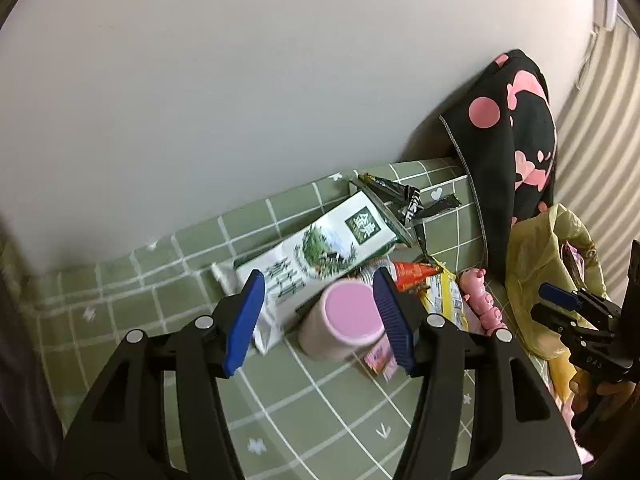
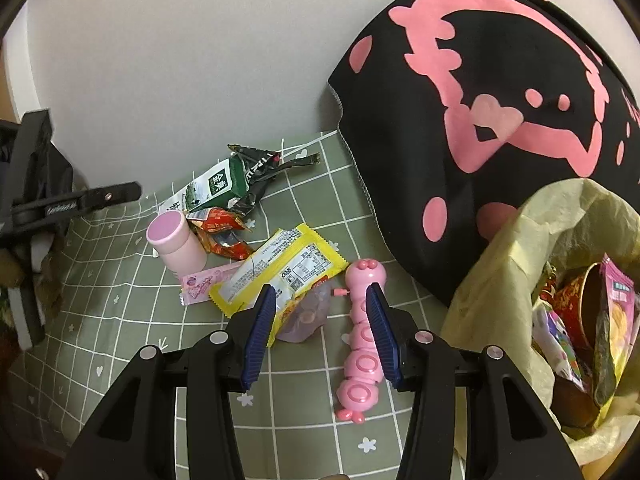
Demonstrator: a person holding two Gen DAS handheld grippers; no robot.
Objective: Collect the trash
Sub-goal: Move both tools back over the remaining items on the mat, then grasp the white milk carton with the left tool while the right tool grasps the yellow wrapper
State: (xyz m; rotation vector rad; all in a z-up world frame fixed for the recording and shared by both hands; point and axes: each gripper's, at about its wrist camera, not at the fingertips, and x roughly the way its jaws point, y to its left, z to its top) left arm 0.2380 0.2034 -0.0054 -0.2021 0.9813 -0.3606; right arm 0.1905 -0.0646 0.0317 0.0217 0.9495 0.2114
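Note:
Trash lies on a green checked cloth [image 2: 120,320]: a green-and-white milk carton [image 1: 320,248], a pink bottle [image 1: 348,320], a black wrapper [image 2: 264,168], a red wrapper [image 2: 224,232], a yellow snack wrapper [image 2: 280,272] and a pink strip wrapper [image 2: 200,284]. My left gripper [image 1: 318,280] hovers open above the carton and the bottle, holding nothing. Open and empty too, my right gripper [image 2: 320,292] hangs over the yellow wrapper's near end, beside a pink caterpillar toy [image 2: 362,344]. A yellow plastic bag [image 2: 500,280] with several wrappers inside stands open at the right.
A black cushion with pink prints [image 2: 480,100] leans against the white wall [image 1: 240,80] behind the bag. The wall borders the cloth at the back. A striped surface [image 1: 592,128] shows at the far right in the left wrist view.

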